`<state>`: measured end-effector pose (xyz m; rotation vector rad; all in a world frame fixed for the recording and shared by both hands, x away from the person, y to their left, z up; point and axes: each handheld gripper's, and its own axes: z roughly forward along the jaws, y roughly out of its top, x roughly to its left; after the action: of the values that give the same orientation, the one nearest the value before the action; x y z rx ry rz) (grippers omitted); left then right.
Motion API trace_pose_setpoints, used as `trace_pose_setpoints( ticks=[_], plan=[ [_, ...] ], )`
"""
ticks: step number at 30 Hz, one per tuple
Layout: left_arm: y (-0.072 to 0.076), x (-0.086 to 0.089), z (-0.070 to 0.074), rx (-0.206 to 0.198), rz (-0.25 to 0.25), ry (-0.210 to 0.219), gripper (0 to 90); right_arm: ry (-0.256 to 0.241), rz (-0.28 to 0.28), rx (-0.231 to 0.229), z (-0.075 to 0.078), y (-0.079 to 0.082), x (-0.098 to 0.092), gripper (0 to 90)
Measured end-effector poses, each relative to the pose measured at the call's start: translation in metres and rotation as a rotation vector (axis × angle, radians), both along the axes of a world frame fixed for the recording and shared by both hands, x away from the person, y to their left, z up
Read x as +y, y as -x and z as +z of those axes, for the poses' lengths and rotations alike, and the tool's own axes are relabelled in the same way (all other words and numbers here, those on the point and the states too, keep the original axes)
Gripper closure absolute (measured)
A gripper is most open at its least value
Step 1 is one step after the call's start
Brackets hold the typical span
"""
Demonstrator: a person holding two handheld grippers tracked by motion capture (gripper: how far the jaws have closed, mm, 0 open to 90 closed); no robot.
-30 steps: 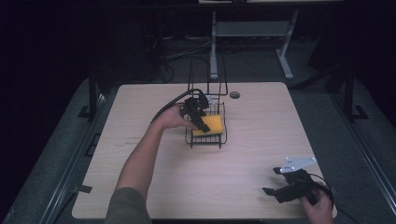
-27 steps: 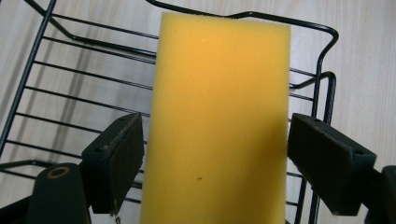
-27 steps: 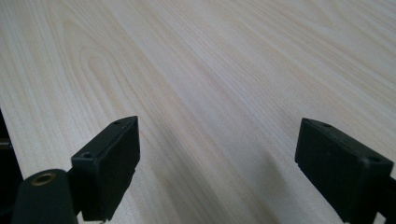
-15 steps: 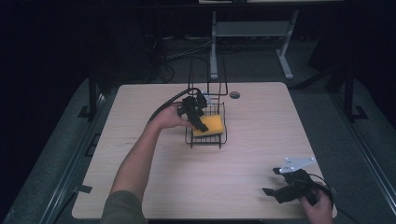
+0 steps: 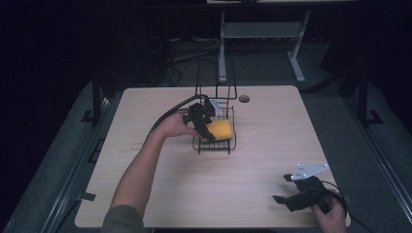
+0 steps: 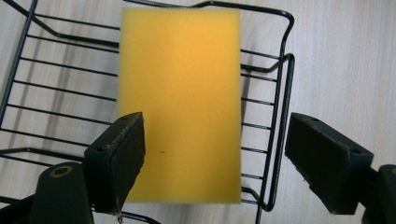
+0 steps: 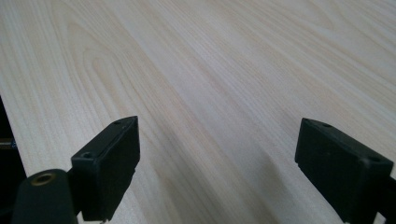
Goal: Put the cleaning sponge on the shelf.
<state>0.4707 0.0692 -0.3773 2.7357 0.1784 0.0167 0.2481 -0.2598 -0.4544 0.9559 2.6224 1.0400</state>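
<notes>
Dim room, pale wood worktop (image 5: 262,145): yellow sponge (image 6: 180,105) lies flat in the wire basket (image 5: 214,127), left gripper (image 6: 215,158) over it with fingers apart, probably release or pre-grasp; right gripper (image 5: 286,194) idle near the front edge, fingers apart.

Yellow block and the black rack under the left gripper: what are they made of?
Yellow block: looks like foam sponge, matte, soft-edged, slightly fuzzy surface. Black rack: thin wire, probably coated steel, smooth with a slight sheen, bent rods joined at crossings. Both are guesses from looks alone.
</notes>
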Motion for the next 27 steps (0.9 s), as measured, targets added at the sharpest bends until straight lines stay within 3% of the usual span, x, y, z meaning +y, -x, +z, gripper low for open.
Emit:
trace_pose_setpoints(
  ticks=[2, 10, 18, 21, 27],
  plan=[
    [0.003, 0.002, -0.001, -0.004, 0.002, 0.023, 19.8, 0.000, 0.000, 0.000, 0.000, 0.000, 0.000, 13.7],
    [0.016, 0.000, 0.000, -0.015, -0.017, -0.004, 19.1, -0.001, 0.001, 0.006, 0.000, 0.000, 0.002, 13.7],
    [0.028, -0.001, 0.002, -0.030, -0.034, 0.030, 19.4, 0.001, 0.002, -0.002, 0.001, 0.001, 0.002, 13.7],
    [0.035, 0.001, -0.003, -0.042, -0.032, 0.019, 19.2, 0.001, 0.003, -0.003, 0.001, 0.001, 0.002, 13.7],
    [0.046, 0.010, -0.006, -0.027, -0.028, 0.041, 19.5, 0.007, 0.007, -0.002, 0.000, 0.000, 0.003, 13.7]
  ],
)
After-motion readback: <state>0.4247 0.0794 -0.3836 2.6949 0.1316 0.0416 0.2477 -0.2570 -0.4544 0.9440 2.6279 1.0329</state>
